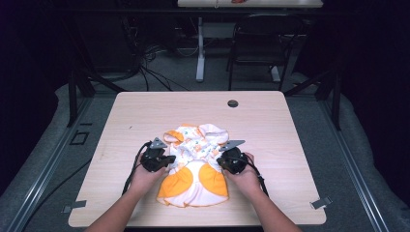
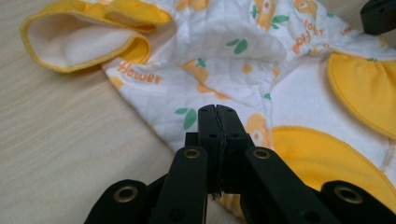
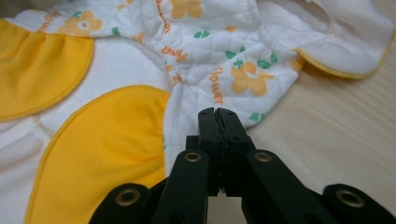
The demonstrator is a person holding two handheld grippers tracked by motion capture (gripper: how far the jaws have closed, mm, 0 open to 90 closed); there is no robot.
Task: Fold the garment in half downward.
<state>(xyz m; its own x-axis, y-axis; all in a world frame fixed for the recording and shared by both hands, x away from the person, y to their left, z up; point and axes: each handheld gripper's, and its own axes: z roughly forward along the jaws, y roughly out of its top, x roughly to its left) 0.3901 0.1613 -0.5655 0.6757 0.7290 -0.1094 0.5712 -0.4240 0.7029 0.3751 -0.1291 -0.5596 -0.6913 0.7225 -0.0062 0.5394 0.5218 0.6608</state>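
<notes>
Flanking the baby garment (image 1: 196, 164) at mid-table (image 1: 145, 111), the left gripper (image 1: 162, 159) and right gripper (image 1: 227, 162) sit level at its waist — each with jaws pressed together, seemingly empty. Its long axis runs away from the person, between them.

Lying flat near the middle of the table (image 1: 145, 108), a bit toward the person's side: the baby garment (image 1: 196, 166). Sitting at its left edge, jaws pressed together over the cloth: the left gripper (image 1: 167, 159). Sitting at its right edge, jaws pressed together the same way: the right gripper (image 1: 223, 161). Lying between the two grippers: the garment's middle. Sitting behind the garment, near the table's far edge: a small round cap (image 1: 233, 103). Standing on the floor behind the table: a chair (image 1: 263, 41).
</notes>
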